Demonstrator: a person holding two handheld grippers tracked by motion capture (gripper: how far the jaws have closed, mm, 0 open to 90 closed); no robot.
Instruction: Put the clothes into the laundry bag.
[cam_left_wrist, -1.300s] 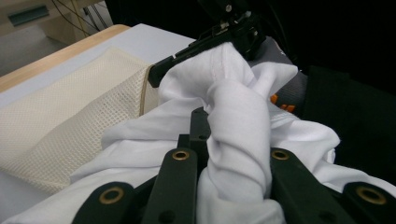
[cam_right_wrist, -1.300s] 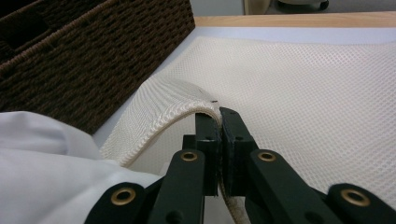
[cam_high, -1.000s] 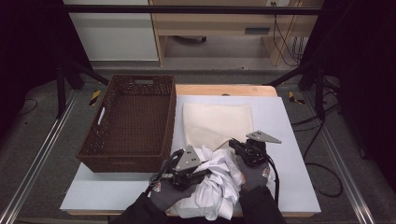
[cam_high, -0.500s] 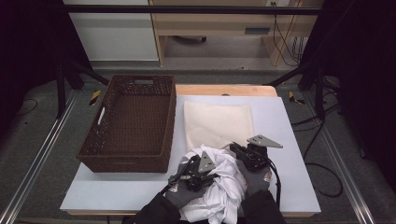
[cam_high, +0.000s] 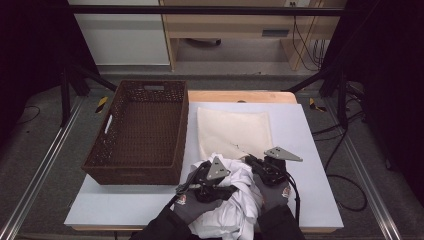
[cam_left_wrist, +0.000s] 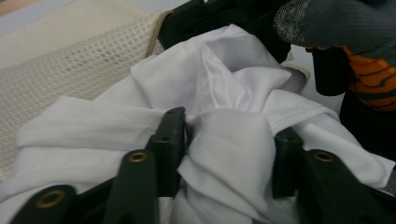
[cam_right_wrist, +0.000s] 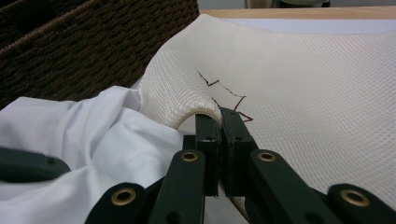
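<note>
- High view: I saw the white garment (cam_high: 235, 200) bunched at the near edge of the table (cam_high: 310, 150), its far end touching the near edge of the mesh bag (cam_high: 234, 132), which lay flat with its long axis running away from me. The basket (cam_high: 137, 132) stood just left of the bag. My left gripper (cam_high: 212, 186) sat on the garment, and my right gripper (cam_high: 257, 165) was at the bag's near edge, the nearer of the two to the opening. The jaws themselves were too small to read here.
- Left gripper view: the jaws were clenched on a thick fold of garment (cam_left_wrist: 229, 140), with the bag (cam_left_wrist: 70, 60) beyond and to the left. A gloved hand (cam_left_wrist: 345, 37) blocked the upper right corner.
- Right gripper view: the jaws were pinched on the bag's lifted lip (cam_right_wrist: 187, 100), and the garment (cam_right_wrist: 93, 140) lay just left of and below that lip. I could not tell whether one layer or both was caught, or how wide the mouth stood.
</note>
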